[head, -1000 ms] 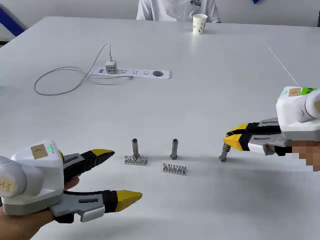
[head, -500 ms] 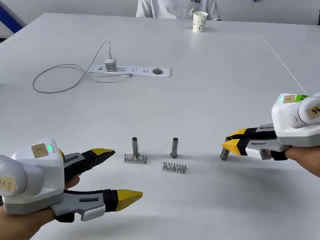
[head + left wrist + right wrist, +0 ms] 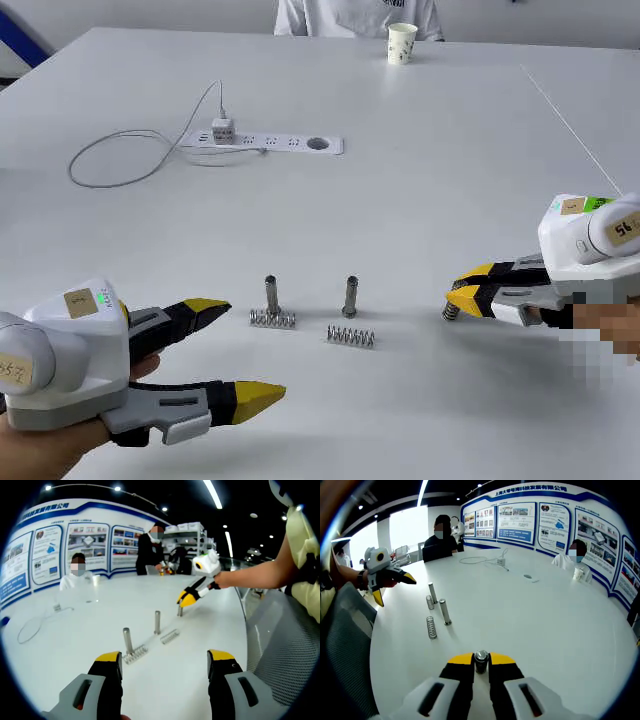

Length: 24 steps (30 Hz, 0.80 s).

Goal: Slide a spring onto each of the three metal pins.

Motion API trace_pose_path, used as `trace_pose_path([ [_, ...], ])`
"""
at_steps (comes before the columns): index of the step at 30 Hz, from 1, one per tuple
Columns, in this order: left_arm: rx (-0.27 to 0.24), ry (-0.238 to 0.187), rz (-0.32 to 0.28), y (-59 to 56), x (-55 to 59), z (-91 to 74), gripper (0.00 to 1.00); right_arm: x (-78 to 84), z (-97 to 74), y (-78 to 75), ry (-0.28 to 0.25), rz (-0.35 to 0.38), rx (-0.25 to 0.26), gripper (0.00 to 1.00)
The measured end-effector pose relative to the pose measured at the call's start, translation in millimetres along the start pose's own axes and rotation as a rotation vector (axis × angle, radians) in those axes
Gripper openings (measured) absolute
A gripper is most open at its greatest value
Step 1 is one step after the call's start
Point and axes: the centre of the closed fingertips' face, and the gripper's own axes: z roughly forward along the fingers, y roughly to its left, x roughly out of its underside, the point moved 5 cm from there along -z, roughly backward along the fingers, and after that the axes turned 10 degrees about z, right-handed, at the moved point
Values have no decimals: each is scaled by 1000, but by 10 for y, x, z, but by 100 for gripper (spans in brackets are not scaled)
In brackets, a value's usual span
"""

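Right gripper (image 3: pixel 462 290) pinched shut on the right pin (image 3: pixel 480 656), probably seating its spring (image 3: pixel 451 312). Left gripper (image 3: pixel 250 348) wide open, empty, waiting; two loose springs (image 3: pixel 350 336) lie beside the bare pins (image 3: pixel 350 294).

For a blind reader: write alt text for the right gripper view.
The right tool grips a metal pin between its yellow-tipped jaws on a white table. Beyond stand two bare pins, a loose spring beside each; the left tool hovers open.
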Motion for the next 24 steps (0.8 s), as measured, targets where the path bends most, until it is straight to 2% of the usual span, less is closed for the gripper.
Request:
trace_pose_path([
  [16, -2, -1, 2, -26, -29, -4, 70, -4, -9, -10, 2, 2, 7, 15],
  [24, -1, -10, 1, -25, -21, -1, 70, 83, -71, -20, 16, 14, 19, 16],
])
